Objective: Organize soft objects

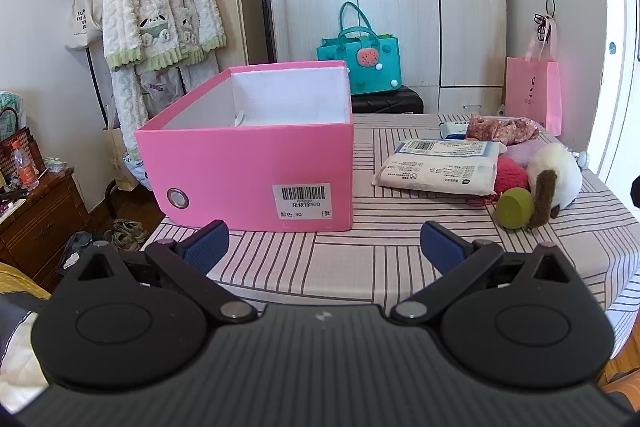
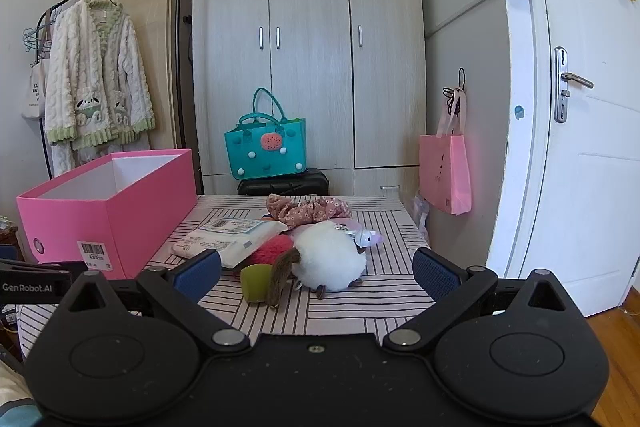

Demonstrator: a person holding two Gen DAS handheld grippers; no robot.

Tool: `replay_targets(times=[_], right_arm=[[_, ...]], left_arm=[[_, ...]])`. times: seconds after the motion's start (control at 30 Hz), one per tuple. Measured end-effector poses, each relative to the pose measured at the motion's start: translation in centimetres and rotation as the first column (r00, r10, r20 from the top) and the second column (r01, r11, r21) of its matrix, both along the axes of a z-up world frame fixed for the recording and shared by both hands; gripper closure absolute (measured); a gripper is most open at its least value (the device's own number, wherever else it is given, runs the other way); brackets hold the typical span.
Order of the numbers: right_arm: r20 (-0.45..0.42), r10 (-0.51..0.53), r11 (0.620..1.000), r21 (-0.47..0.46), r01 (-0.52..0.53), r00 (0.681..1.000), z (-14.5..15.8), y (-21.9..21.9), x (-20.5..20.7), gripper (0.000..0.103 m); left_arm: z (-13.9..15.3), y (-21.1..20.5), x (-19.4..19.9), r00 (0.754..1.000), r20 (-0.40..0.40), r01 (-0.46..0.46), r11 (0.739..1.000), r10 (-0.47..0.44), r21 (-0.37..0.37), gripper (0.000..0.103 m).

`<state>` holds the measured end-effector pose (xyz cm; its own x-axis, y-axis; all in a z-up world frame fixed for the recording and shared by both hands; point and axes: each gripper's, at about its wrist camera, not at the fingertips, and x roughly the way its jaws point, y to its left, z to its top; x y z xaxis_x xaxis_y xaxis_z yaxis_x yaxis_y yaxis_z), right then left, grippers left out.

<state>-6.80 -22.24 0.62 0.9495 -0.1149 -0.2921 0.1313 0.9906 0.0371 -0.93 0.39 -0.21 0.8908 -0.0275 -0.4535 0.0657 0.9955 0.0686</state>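
Observation:
An open pink box with a white inside stands on the striped tablecloth at the left. To its right lies a heap of soft things: a white tissue pack, a white plush with a brown tail, a red fluffy item, an olive green piece and a floral scrunchie. My left gripper is open before the box. My right gripper is open just short of the plush. Neither holds anything.
A teal handbag sits on a black case behind the table, before a wardrobe. A pink paper bag hangs at the right by a white door. A clothes rack with a fluffy robe stands at the left, above a dark cabinet.

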Motion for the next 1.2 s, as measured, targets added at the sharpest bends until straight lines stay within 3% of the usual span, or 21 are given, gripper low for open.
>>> replay_targets(times=[0.67, 1.2], right_arm=[[0.019, 0.002, 1.0, -0.02, -0.002, 1.0, -0.52, 0.46, -0.16, 0.0], [0.021, -0.026, 0.999, -0.04, 0.027, 0.999, -0.99, 0.2, -0.25, 0.0]], left_arm=[[-0.48, 0.16, -0.59, 0.997, 0.07, 0.04, 0.999, -0.038, -0.028, 0.0], [-0.73, 0.25, -0.7, 0.996, 0.063, 0.063, 0.998, -0.062, -0.008, 0.0]])
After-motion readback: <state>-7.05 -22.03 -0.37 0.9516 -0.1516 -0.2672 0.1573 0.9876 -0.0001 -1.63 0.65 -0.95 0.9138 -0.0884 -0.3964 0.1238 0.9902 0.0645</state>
